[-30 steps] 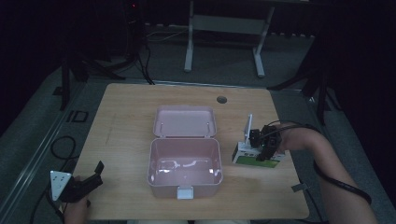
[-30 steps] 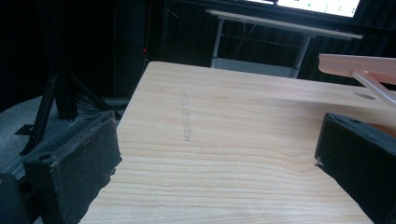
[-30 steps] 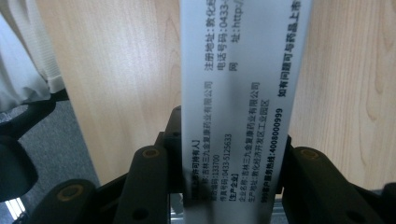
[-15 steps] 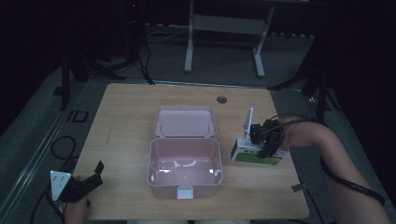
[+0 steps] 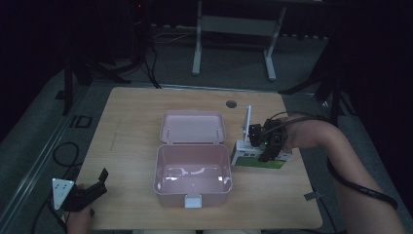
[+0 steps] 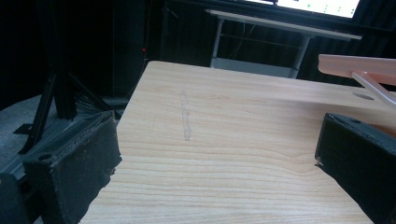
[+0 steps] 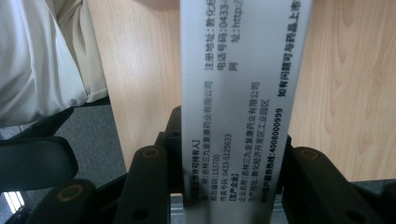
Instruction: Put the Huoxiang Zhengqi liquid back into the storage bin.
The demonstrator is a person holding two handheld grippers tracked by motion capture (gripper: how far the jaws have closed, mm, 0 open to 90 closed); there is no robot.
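Observation:
A green and white medicine box (image 5: 258, 160) lies flat on the wooden table (image 5: 131, 126), just right of an open pink plastic box (image 5: 160, 170). My right gripper (image 5: 265, 146) reaches over it from the right. In the right gripper view the box's white printed side (image 7: 238, 93) sits between both jaws, which press on its edges; my right gripper (image 7: 231, 156) is shut on it. A thin white upright piece (image 5: 248, 119) stands right behind the medicine box. My left gripper (image 5: 95, 184) rests at the table's front left corner, open with bare wood between its jaws (image 6: 217, 135).
The pink box's lid (image 5: 192, 126) lies open flat behind its tub, and its edge (image 6: 359, 65) shows at the left gripper view's right. A round cable hole (image 5: 231, 104) sits near the table's far edge. A metal stand (image 5: 234, 29) is on the floor beyond.
My right gripper has slid leftward and settled lower over the medicine box. The left gripper and the pink box have stayed in place.

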